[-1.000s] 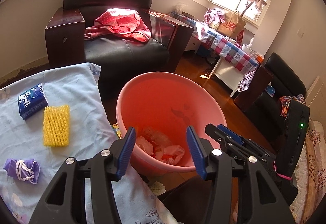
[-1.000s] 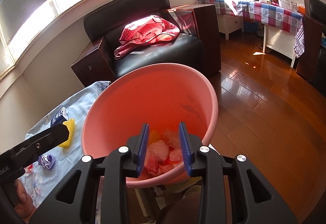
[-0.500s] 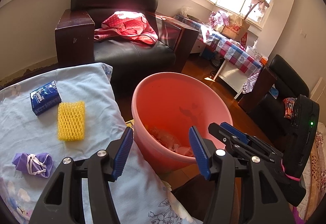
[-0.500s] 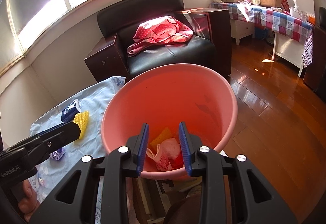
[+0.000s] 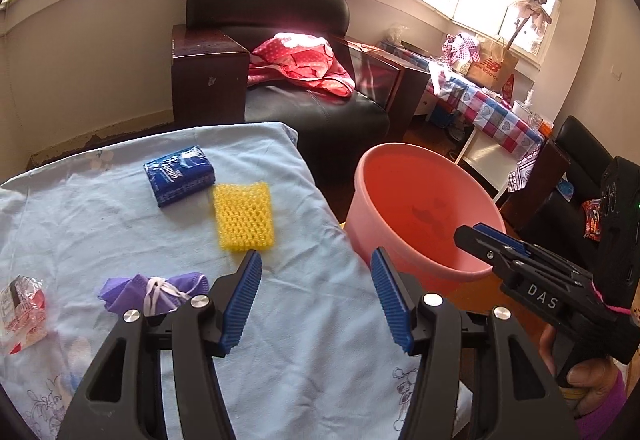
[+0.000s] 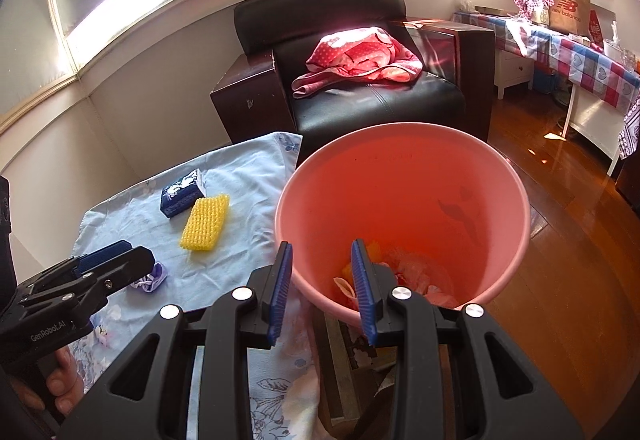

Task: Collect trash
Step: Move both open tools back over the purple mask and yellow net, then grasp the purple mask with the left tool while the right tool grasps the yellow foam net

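A: Trash first. Where's it at?

B: Four pieces on the tabletop (image 5: 120, 224), which is draped in a pale blue floral cloth: blue packet (image 5: 179, 175), yellow foam net (image 5: 243, 215) touching it, purple wad (image 5: 154, 291) nearer the camera, crinkled clear wrapper (image 5: 22, 300) at the left edge. More scraps already sit in the bottom of the pink bucket (image 6: 404, 144).

A: Bucket position?

B: Just off the tabletop's right edge, mouth up. Looks parked there so each piece is a short carry off the edge, my read.

A: Grippers?

B: Left gripper (image 5: 316, 296) has its jaws spread wide; they've just been opening, nothing between them. It points down over the cloth, foam net just ahead, purple wad to its left. Probably lining up the next pick, can't say which piece. Right gripper (image 6: 322, 290) hangs at the bucket's near rim, jaws partly apart, nothing clamped; the scraps seen in the gap lie down in the bucket.

A: Task progress?

B: Midway, I'd judge: some in, four out.

A: Room?

B: Black leather armchair (image 6: 360, 80) behind the bucket with a red dotted cloth (image 6: 360, 58) dumped on the seat. Bright curved window band above. Wood floor (image 6: 568, 280), glossy. Checked-cloth side table (image 5: 492, 108) along the right wall with a brown paper bag (image 6: 568, 6) on it.
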A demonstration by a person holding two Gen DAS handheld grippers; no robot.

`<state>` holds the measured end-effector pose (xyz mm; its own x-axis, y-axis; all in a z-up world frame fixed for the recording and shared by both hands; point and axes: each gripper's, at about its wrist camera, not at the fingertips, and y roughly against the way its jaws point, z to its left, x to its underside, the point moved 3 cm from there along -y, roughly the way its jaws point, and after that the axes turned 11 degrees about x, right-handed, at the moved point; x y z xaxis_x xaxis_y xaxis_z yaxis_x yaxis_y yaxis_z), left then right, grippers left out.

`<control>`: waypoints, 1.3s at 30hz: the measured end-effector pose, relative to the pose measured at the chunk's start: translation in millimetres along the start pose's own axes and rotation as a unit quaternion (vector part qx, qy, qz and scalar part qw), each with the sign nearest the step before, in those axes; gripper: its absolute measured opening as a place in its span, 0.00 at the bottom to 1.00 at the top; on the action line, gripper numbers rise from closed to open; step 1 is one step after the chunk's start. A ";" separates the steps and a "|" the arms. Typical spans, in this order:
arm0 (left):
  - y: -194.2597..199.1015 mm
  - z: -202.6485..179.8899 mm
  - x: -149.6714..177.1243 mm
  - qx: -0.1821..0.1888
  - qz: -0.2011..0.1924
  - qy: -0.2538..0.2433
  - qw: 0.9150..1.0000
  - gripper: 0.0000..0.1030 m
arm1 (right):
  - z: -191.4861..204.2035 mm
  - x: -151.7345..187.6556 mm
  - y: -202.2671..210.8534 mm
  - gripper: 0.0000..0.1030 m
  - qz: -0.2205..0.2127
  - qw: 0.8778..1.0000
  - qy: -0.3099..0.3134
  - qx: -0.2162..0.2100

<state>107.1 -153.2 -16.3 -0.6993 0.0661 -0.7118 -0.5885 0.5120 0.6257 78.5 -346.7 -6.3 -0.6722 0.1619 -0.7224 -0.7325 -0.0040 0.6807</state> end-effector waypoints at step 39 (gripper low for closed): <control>18.9 140.8 36.4 -0.021 0.019 0.075 0.997 0.13 | 135.9 10.7 -54.1 0.30 0.077 0.989 0.106 -0.067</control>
<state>127.6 -20.5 -75.3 -0.7721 -0.0462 -0.6338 -0.5752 0.4746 0.6662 125.5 -210.6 -34.4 -0.7735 -0.0608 -0.6309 -0.6185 -0.1453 0.7723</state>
